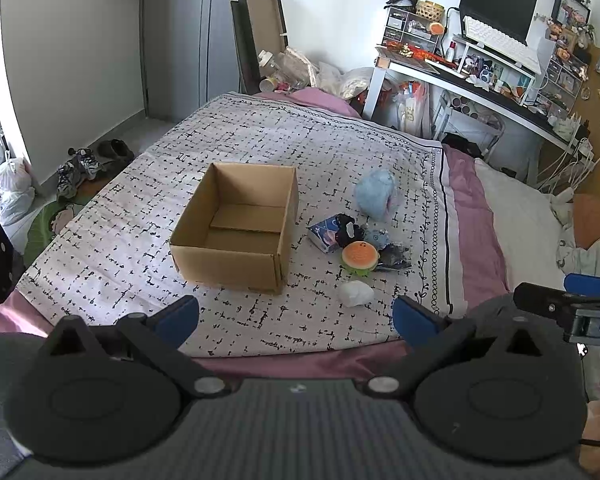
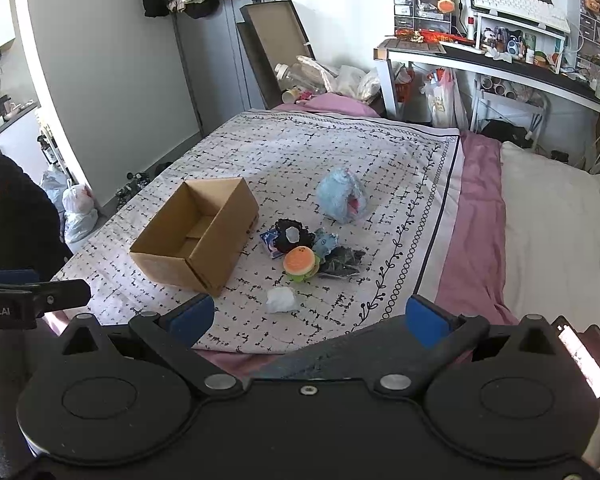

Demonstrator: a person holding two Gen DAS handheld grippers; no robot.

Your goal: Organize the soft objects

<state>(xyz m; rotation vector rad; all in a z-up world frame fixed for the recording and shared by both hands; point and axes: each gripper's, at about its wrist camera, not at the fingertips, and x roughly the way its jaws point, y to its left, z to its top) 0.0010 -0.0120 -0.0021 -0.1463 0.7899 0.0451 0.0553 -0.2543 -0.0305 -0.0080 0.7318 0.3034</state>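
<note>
- Room: bedroom, grey door and wall at the back, cluttered desk (image 1: 480,80) at right; work surface is a bed (image 1: 480,216) covered by a white cloth (image 1: 260,140) with black dashes.
- Box (image 1: 236,232): open cardboard, empty, upright on the cloth, left of the toys.
- Blue plush (image 1: 376,194): largest soft item, farthest back, apart from the cluster.
- Cluster, just right of the box: burger plush (image 1: 360,256) in front, black plush (image 1: 348,230) and a small blue packet (image 1: 326,234) behind it, a dark crumpled piece (image 1: 394,258) touching its right side. Items overlap; exact count cannot be told.
- White lump (image 1: 356,293): nearest the near edge, lying alone, near the box's front corner.
- Left hand-held gripper (image 1: 296,316): jaws spread wide, nothing between them, held back over the bed's near edge.
- Right hand-held gripper (image 2: 310,316): jaws likewise wide apart and empty, also at the near edge.
- Step judged in hand: first pick, nothing yet boxed.
- Handling advice: take the white lump first, since it is closest and isolated; come down from above, straddle it, close gently as it will squash.
- Release low inside the box, toward a corner, to leave room for the blue plush.
- Risk: grabbing into the cluster may drag neighbours or pinch the cloth; lift singles from the outside in.
</note>
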